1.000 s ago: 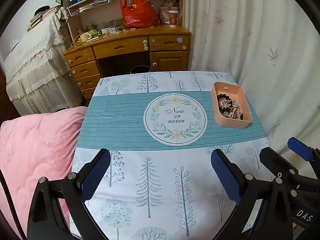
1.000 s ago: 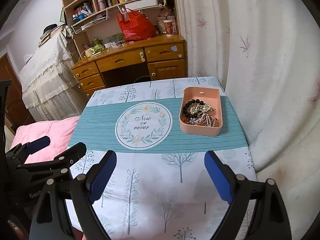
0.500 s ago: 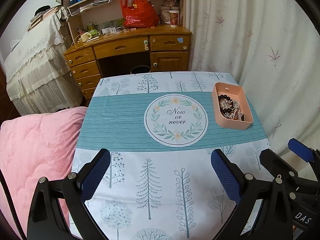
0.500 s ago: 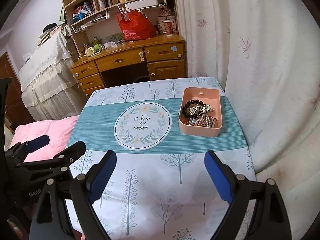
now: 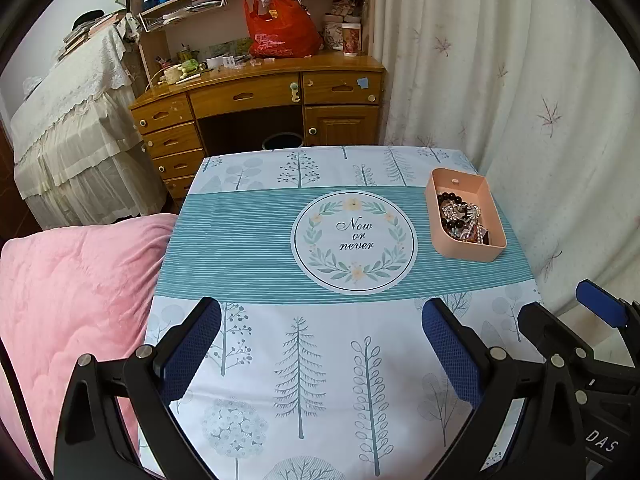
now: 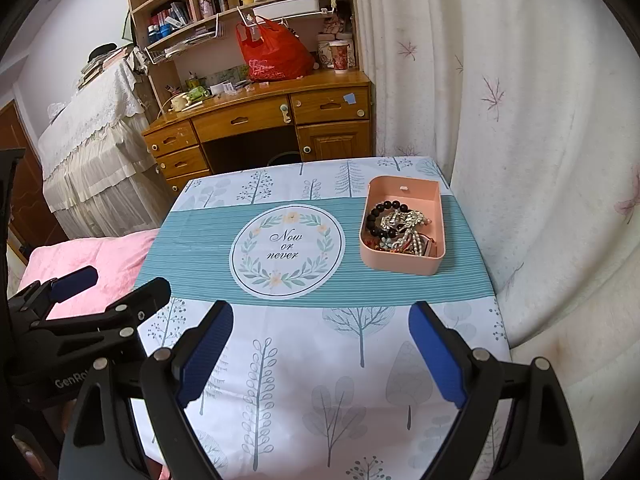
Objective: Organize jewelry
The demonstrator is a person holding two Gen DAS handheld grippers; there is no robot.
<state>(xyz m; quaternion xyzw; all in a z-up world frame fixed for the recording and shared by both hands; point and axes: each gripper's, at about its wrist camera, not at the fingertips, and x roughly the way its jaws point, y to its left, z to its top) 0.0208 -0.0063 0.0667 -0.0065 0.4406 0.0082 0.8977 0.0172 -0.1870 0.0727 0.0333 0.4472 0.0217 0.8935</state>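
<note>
Now both claws are wide open and hold nothing. From the right claw (image 6: 320, 354), the pink box (image 6: 400, 262) of beads (image 6: 394, 226) sits at one o'clock, nearer than to the left claw (image 5: 320, 354).

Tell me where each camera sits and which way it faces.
Left wrist: on the left tool, angled down over the table toward the desk; its own open fingers show, the right tool at right.
Right wrist: on the right tool, facing the same way; the left tool shows at left.
Shared: pink tray of jewelry, curtain.
</note>
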